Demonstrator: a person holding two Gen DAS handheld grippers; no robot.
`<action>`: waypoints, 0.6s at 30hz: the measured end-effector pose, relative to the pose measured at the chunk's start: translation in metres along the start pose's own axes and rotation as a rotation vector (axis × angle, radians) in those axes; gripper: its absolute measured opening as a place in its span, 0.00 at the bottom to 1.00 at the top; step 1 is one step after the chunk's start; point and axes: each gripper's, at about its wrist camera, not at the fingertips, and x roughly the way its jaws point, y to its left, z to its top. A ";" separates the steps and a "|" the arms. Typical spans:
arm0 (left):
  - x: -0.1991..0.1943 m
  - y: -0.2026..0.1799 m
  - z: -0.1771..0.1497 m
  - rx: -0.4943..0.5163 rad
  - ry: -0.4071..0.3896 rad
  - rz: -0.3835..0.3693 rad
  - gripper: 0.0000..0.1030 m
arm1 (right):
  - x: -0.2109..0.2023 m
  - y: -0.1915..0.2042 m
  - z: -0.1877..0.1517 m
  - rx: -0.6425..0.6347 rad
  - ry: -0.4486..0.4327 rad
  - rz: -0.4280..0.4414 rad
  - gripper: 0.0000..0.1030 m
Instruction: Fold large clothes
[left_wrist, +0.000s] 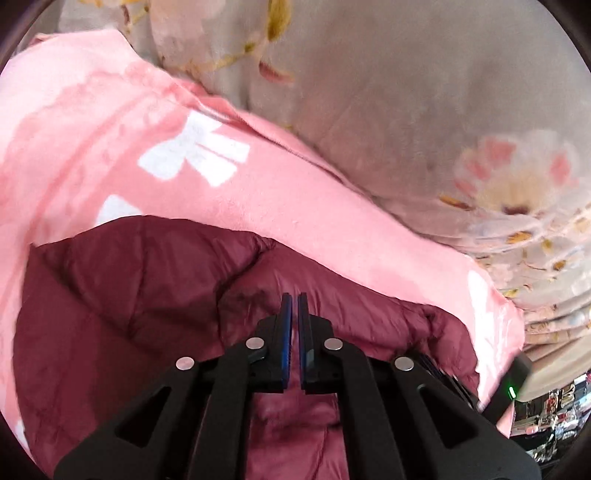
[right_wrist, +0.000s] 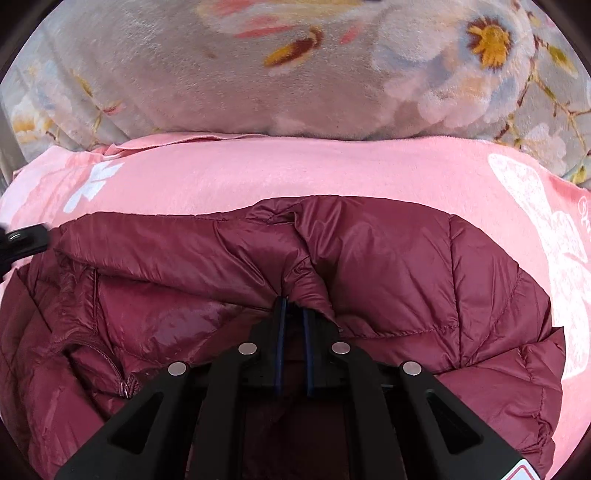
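Note:
A maroon quilted puffer jacket (left_wrist: 129, 288) lies crumpled on a pink blanket (left_wrist: 295, 206). My left gripper (left_wrist: 294, 301) hovers over the jacket with its jaws nearly closed; I see no fabric between them. In the right wrist view the jacket (right_wrist: 424, 273) fills the lower half, its zipper (right_wrist: 122, 380) at lower left. My right gripper (right_wrist: 293, 306) is shut on a bunched fold of the jacket, which rises over the fingertips. The left gripper's edge shows at the far left of that view (right_wrist: 26, 240).
The pink blanket (right_wrist: 332, 170) has white bow prints and covers the bed. Behind it lies a grey floral plush blanket (right_wrist: 258, 81), also in the left wrist view (left_wrist: 424, 110). The bed's edge and cluttered room show at lower right (left_wrist: 546, 406).

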 end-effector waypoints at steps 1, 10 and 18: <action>0.003 0.005 -0.002 -0.004 0.016 0.021 0.01 | -0.002 0.003 0.001 -0.002 0.002 0.004 0.06; 0.041 0.013 -0.023 0.046 0.005 0.102 0.01 | -0.032 -0.013 -0.006 0.071 -0.025 0.131 0.09; 0.042 0.010 -0.040 0.122 -0.067 0.136 0.01 | -0.022 0.005 0.012 0.042 -0.042 0.059 0.09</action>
